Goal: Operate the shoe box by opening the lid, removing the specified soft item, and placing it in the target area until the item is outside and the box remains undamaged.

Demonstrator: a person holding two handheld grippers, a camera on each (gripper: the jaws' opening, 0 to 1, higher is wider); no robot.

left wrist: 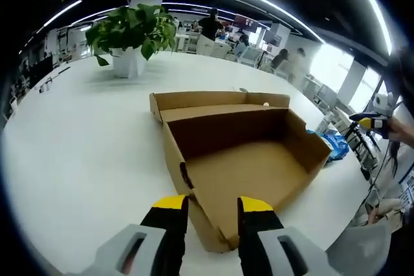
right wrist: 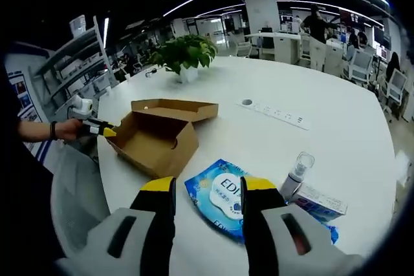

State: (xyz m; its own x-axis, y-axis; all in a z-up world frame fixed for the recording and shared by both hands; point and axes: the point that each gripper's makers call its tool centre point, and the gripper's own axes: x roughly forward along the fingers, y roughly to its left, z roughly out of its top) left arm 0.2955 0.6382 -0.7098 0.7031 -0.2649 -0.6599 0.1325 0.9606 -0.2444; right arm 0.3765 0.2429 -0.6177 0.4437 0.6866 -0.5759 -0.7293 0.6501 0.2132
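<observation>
The brown cardboard shoe box point(left wrist: 252, 172) lies open on the white table, its lid point(left wrist: 213, 100) folded flat behind it and its inside bare. My left gripper point(left wrist: 213, 203) is open, its jaws standing either side of the box's near corner. The same box point(right wrist: 158, 137) appears in the right gripper view, with the left gripper point(right wrist: 103, 129) at its left corner, held by a hand. A soft blue-and-white packet point(right wrist: 223, 201) lies on the table outside the box, just past my open right gripper point(right wrist: 208, 185). That packet point(left wrist: 333, 143) also lies right of the box, below the right gripper point(left wrist: 365, 121).
A potted plant point(right wrist: 184, 53) stands behind the box. A small spray bottle point(right wrist: 299, 169) and a white carton point(right wrist: 320, 201) sit right of the packet. A power strip point(right wrist: 278, 114) lies mid-table. A grey chair point(right wrist: 77, 185) stands at the table edge. People stand in the background.
</observation>
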